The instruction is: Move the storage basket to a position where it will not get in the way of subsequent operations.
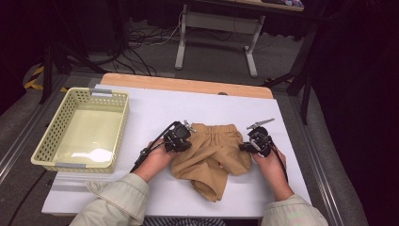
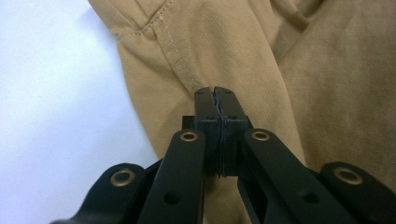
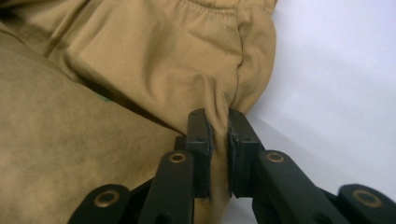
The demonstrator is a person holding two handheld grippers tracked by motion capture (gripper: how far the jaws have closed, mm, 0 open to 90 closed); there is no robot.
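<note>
The tan shorts [image 1: 214, 153] lie rumpled mid-bench, partly folded, right of the empty yellow basket [image 1: 44, 141]. Your left gripper [image 2: 218, 100] has its jaws pressed together, seemingly pinching the shorts' left edge near a seam. Your right gripper [image 3: 218, 122] clamps a ridge of cloth below the waistband. Likely step: folding. Lift both sides together, keep them level, and keep the cloth taut to avoid creases.

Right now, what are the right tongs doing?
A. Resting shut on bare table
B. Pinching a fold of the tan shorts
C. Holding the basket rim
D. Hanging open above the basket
B: in the right gripper view the right tongs have a ridge of the tan shorts squeezed between them.
</note>
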